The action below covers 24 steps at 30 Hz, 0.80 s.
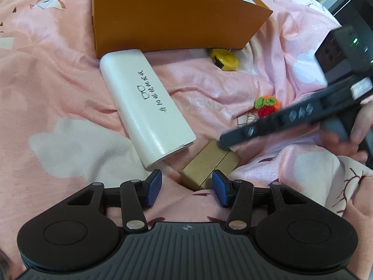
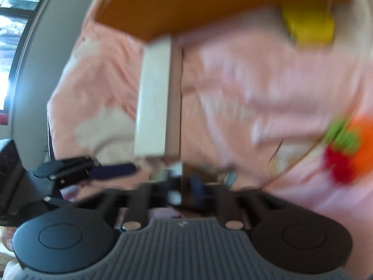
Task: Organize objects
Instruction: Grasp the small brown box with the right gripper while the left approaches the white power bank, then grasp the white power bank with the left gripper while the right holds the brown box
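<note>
On the pink bedspread [image 1: 58,88], a small brass-coloured box [image 1: 209,163] lies just in front of the left tongs [image 1: 187,186], touching or almost touching the near end of a long white case [image 1: 144,102] whose far end reaches an orange cardboard box [image 1: 172,21] already holding soft toys. The left tongs stand open, their blue pads either side of the brass box's near corner but not pressing it. The right tongs [image 1: 222,143] come in from the right with their tips drawn together, resting on the far top edge of the brass box; the right wrist view is too blurred to show more, so whether they pinch anything there cannot be told. The brass box looks rigid, smooth and probably dense for its bulk — likely slippery under rubber pads, with a seam across its top that suggests a lid or two halves. I would judge the surest hold to be across its two flat long sides, low and square, so the halves stay together. The soft bedding gives under it, so it may tip as pads close. A yellow tape measure [image 1: 225,58] and a knitted strawberry toy [image 1: 267,106] lie well apart — both light and easy.
</note>
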{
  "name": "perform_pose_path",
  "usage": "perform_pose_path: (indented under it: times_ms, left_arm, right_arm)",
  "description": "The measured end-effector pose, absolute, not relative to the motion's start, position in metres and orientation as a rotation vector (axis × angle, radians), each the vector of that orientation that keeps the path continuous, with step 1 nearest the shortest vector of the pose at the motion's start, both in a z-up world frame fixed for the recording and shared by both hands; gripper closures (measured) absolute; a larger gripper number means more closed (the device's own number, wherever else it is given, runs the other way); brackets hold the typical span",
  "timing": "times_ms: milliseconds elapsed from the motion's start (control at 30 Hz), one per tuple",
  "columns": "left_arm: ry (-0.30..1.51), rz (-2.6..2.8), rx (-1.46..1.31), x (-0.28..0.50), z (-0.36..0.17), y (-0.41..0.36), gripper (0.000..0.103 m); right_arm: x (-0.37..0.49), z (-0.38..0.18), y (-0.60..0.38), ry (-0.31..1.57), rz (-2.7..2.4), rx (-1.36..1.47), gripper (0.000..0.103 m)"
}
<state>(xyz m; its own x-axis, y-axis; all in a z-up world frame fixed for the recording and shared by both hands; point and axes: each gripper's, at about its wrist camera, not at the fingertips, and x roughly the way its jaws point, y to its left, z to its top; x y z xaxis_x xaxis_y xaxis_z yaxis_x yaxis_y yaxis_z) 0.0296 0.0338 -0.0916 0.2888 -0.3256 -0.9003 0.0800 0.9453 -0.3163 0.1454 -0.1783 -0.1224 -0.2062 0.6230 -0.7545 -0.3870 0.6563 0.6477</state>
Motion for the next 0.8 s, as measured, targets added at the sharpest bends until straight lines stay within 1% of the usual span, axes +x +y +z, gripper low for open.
perform_pose_path:
  times_ms: [33, 67, 133, 167, 200, 233, 267, 367, 467, 500, 667, 800]
  left_arm:
    - [1.255, -0.286, -0.235, 0.03, -0.093, 0.033, 0.048]
    - [1.261, -0.296, -0.24, 0.03, -0.094, 0.032, 0.05]
    - [1.259, -0.318, -0.237, 0.028, -0.093, 0.029, 0.052]
    - [1.26, -0.332, -0.237, 0.026, -0.092, 0.028, 0.053]
    - [1.263, -0.344, -0.231, 0.025, -0.091, 0.026, 0.053]
    - [1.268, -0.352, -0.219, 0.024, -0.09, 0.024, 0.053]
    - [1.272, -0.359, -0.207, 0.023, -0.089, 0.023, 0.053]
    - [1.277, -0.354, -0.214, 0.022, -0.085, 0.027, 0.053]
    - [1.269, -0.349, -0.206, 0.019, -0.08, 0.03, 0.051]
    - [1.266, -0.349, -0.195, 0.019, -0.079, 0.03, 0.05]
    - [1.282, -0.34, -0.168, 0.018, -0.081, 0.03, 0.05]
    - [1.286, -0.335, -0.169, 0.018, -0.084, 0.033, 0.049]
  right_arm:
    - [0.149, -0.116, -0.181, 1.498, 0.92, 0.181, 0.101]
    - [0.152, -0.112, -0.181, 1.483, 0.907, 0.145, 0.096]
    - [0.151, -0.109, -0.179, 1.475, 0.912, 0.072, 0.095]
    - [0.149, -0.109, -0.177, 1.486, 0.927, 0.065, 0.089]
    - [0.147, -0.109, -0.174, 1.496, 0.935, 0.067, 0.071]
    - [0.144, -0.108, -0.171, 1.5, 0.942, 0.063, 0.059]
    - [0.139, -0.105, -0.164, 1.492, 0.945, 0.048, 0.044]
    - [0.125, -0.097, -0.14, 1.455, 0.954, -0.069, 0.042]
    - [0.113, -0.094, -0.116, 1.441, 0.952, -0.197, 0.032]
    - [0.11, -0.094, -0.111, 1.445, 0.957, -0.228, 0.03]
    - [0.108, -0.105, -0.096, 1.494, 0.957, -0.288, 0.03]
    - [0.113, -0.119, -0.094, 1.554, 0.954, -0.248, 0.031]
